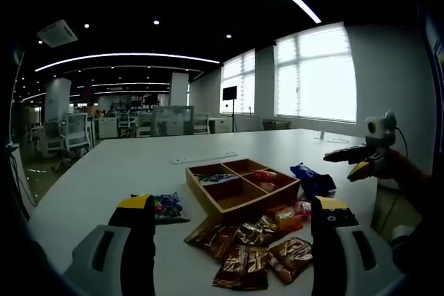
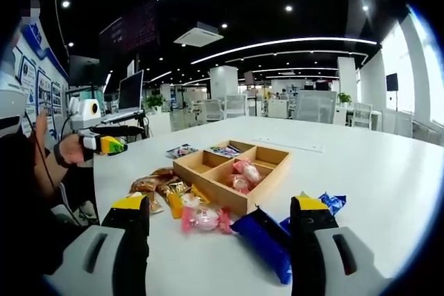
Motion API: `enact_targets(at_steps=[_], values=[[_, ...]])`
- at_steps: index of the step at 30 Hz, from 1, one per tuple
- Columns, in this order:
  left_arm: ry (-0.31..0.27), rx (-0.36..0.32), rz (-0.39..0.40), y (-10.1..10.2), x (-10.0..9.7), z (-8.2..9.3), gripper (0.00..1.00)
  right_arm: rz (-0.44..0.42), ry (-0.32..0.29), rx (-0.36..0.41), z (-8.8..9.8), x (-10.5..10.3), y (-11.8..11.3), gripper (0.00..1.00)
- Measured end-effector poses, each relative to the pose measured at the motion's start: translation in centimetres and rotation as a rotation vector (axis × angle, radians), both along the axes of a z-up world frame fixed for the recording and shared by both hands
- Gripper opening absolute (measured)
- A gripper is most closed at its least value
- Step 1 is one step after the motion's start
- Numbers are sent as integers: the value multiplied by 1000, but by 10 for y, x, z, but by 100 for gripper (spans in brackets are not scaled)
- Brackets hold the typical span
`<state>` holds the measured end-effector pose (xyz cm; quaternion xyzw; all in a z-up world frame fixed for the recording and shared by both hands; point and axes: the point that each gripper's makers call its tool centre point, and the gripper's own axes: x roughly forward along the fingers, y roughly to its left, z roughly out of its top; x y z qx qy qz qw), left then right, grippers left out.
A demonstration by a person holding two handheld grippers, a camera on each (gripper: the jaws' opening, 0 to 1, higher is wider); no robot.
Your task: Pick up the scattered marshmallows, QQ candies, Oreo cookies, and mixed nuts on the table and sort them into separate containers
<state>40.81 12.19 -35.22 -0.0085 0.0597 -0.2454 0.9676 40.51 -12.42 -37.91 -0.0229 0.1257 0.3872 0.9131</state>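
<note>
In the left gripper view, your left gripper (image 1: pixel 232 223) has its jaws spread wide and holds nothing. Between the jaws, at 6 o'clock, lies a cluster of brown foil snack packets (image 1: pixel 253 254). Orange and red candy packets (image 1: pixel 288 214) sit just beyond them, touching the front wall of the wooden tray (image 1: pixel 208 195). The tray is divided into four compartments and stands on the white table (image 1: pixel 125 164) near the view's centre. Its far-left compartment holds a bluish-green packet (image 1: pixel 216 178); its right compartment holds pink wrapped candies (image 1: pixel 266 178). A colourful packet (image 1: pixel 166 207) lies at 8 o'clock of the tray, just beside the left jaw. Blue Oreo packets (image 1: pixel 312 179) lie at 3 o'clock of the tray. Your right gripper (image 1: pixel 361 161) hangs at 3 o'clock in this view, above the table edge; its jaw state cannot be read here.

In the right gripper view, your right gripper (image 2: pixel 218 230) also has its jaws spread apart and empty. A pink wrapped candy (image 2: pixel 205 218) and the blue Oreo packets (image 2: pixel 267 240) lie between the jaws. The wooden tray (image 2: pixel 229 197) stands beyond them at 12 o'clock. The left gripper (image 2: pixel 111 145) appears at 9 o'clock.
</note>
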Motion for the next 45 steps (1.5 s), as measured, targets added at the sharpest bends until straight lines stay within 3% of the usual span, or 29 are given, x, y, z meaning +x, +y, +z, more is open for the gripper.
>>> enact_targets(at_steps=[45], values=[[19,1,-1,0,2,-10,97,8,7,-25,-2,-3,3,79]])
